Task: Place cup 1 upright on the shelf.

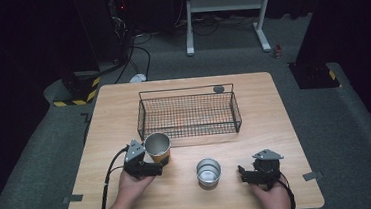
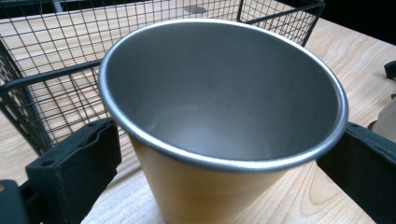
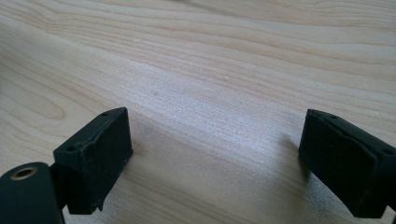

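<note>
A dark lab: black curtains, floor cables, a bare wooden table.

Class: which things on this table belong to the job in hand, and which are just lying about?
In the job: left gripper, orange cup, wire basket.
Lying about: silver cup, right gripper, small grey disc.

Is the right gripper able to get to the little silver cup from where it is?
Probably yes. The right gripper sits with its jaws open, pointing toward the silver cup, and bare wooden table lies between them. The left gripper is busy around the orange cup, away from that path.
</note>
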A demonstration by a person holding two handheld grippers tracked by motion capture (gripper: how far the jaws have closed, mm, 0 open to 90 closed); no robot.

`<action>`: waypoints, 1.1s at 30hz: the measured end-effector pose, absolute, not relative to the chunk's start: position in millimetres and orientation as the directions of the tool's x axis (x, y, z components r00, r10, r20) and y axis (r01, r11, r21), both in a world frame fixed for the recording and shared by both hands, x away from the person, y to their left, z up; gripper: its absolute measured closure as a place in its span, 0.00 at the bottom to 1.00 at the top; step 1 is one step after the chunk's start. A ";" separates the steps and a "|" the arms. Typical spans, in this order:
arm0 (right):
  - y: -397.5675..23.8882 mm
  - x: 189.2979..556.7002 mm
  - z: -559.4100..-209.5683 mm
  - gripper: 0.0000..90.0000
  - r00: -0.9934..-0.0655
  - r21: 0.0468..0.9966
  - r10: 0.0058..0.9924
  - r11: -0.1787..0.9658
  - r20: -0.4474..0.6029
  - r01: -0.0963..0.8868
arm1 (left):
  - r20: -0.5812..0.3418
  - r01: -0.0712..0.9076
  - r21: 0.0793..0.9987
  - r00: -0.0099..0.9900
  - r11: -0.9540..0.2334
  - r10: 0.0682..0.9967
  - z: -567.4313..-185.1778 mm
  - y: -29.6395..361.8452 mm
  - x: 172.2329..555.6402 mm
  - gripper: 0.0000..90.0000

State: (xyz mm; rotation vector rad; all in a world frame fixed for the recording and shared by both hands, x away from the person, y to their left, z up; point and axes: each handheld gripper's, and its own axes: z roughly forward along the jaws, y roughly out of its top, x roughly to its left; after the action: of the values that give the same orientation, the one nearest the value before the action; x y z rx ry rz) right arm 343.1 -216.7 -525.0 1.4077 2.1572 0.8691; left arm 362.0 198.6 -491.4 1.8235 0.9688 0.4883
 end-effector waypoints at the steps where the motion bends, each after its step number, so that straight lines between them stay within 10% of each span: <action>1: -216.8 343.1 -525.0 0.10 -0.400 0.697 0.916 0.293 -0.010 0.654 | -0.088 0.402 0.892 0.602 -0.206 0.794 -491.4 198.6 362.0 0.01; 33: -216.7 343.1 -525.0 0.10 -0.399 0.698 0.917 0.292 -0.010 0.654 | -0.052 0.345 0.917 0.605 -0.202 0.795 -493.3 190.3 367.6 0.07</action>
State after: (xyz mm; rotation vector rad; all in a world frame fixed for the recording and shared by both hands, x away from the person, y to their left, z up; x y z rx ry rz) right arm 343.1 -216.7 -525.0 1.4073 2.1572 0.8689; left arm 367.6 190.3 -493.3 1.7940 0.9275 0.5417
